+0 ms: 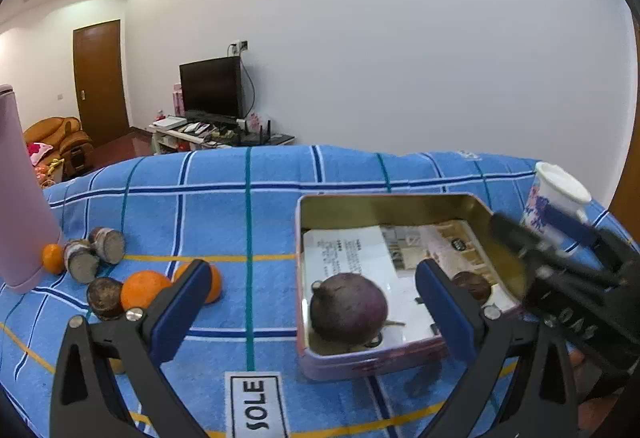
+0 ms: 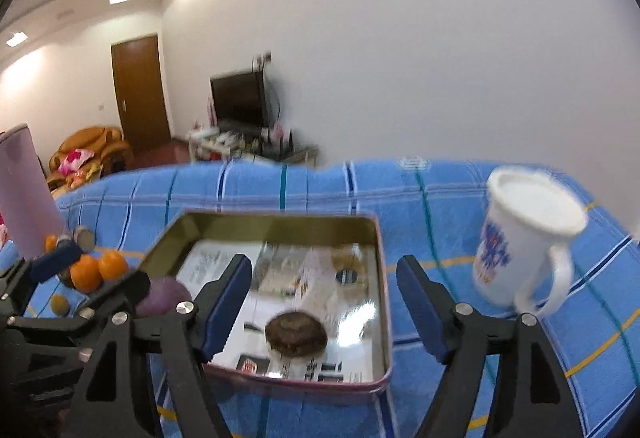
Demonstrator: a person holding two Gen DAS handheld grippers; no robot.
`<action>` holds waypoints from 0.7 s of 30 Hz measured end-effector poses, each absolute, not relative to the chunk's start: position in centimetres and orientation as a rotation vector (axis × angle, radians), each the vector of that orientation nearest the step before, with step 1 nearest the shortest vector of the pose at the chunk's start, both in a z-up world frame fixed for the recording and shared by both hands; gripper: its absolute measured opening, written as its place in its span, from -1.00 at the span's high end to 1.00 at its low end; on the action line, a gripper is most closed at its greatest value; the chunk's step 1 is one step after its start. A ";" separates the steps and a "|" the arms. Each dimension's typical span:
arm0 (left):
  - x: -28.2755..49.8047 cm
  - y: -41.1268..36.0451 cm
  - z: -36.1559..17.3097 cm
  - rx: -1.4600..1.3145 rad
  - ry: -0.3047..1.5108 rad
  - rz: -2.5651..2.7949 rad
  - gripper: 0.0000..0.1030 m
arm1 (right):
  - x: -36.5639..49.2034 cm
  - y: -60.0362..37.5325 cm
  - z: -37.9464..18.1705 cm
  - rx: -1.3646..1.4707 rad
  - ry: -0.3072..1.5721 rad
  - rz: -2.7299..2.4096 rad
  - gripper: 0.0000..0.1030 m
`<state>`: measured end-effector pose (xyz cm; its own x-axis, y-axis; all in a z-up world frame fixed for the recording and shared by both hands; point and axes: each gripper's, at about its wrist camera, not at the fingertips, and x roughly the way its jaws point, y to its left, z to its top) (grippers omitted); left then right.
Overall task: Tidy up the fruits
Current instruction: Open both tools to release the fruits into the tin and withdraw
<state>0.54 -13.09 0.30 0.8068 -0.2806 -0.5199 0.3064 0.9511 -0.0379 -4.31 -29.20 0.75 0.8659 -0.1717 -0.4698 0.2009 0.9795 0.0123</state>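
An open metal tin (image 1: 298, 278) lies on the blue checked cloth. Inside it rest a round purple fruit (image 1: 348, 306) and a small brown fruit (image 1: 472, 284). My left gripper (image 1: 312, 278) is open wide just in front of the purple fruit, with nothing between its pads. In the right wrist view my right gripper (image 2: 324, 270) hangs open over the tin (image 2: 382, 278), above the brown fruit (image 2: 296, 332) and apart from it. The purple fruit (image 2: 168, 296) is half hidden there behind the left gripper's fingers (image 2: 56, 260). Two oranges (image 1: 144, 288) and brown cut fruits (image 1: 108, 244) lie left of the tin.
A tall pink container (image 1: 20, 198) stands at the far left with a small orange (image 1: 53, 258) beside it. A white mug (image 2: 520, 238) stands right of the tin. The right gripper's fingers (image 1: 572, 224) cross the tin's right corner. A small greenish fruit (image 2: 59, 304) lies near the oranges.
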 end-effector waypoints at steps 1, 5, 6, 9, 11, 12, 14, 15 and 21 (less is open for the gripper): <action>0.6 -13.1 0.3 0.052 0.553 -0.312 -1.00 | -4.7 -28.9 1.1 0.042 0.458 -0.212 -0.48; 0.5 -12.9 0.1 0.072 0.547 -0.279 -1.00 | -5.3 -28.4 1.7 -0.008 0.393 -0.264 -0.49; 0.4 -12.8 0.1 0.075 0.541 -0.262 -1.00 | -5.3 -28.4 1.6 -0.013 0.387 -0.270 -0.49; 0.5 -12.4 0.0 0.075 0.538 -0.256 -1.00 | -5.4 -28.1 1.5 -0.020 0.375 -0.265 -0.49; 0.4 -12.4 -0.1 0.088 0.534 -0.238 -1.00 | -5.5 -27.9 1.6 -0.024 0.365 -0.259 -0.49; 0.4 -12.5 -0.2 0.098 0.533 -0.230 -1.00 | -5.7 -27.9 1.5 -0.028 0.360 -0.258 -0.49; 0.5 -12.6 -0.3 0.107 0.534 -0.223 -1.00 | -5.8 -27.8 1.5 -0.033 0.357 -0.257 -0.49; 0.4 -12.5 -0.3 0.107 0.531 -0.216 -1.00 | -5.8 -27.8 1.5 -0.032 0.360 -0.258 -0.49; 0.1 -12.3 -0.3 0.118 0.518 -0.191 -1.00 | -6.0 -28.6 1.4 0.016 0.357 -0.257 -0.49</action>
<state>0.06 -12.27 -0.34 0.8516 -0.1512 -0.5018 0.2107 0.9755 0.0638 -5.96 -28.58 1.40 0.9046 -0.2464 -0.3478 0.2519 0.9673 -0.0302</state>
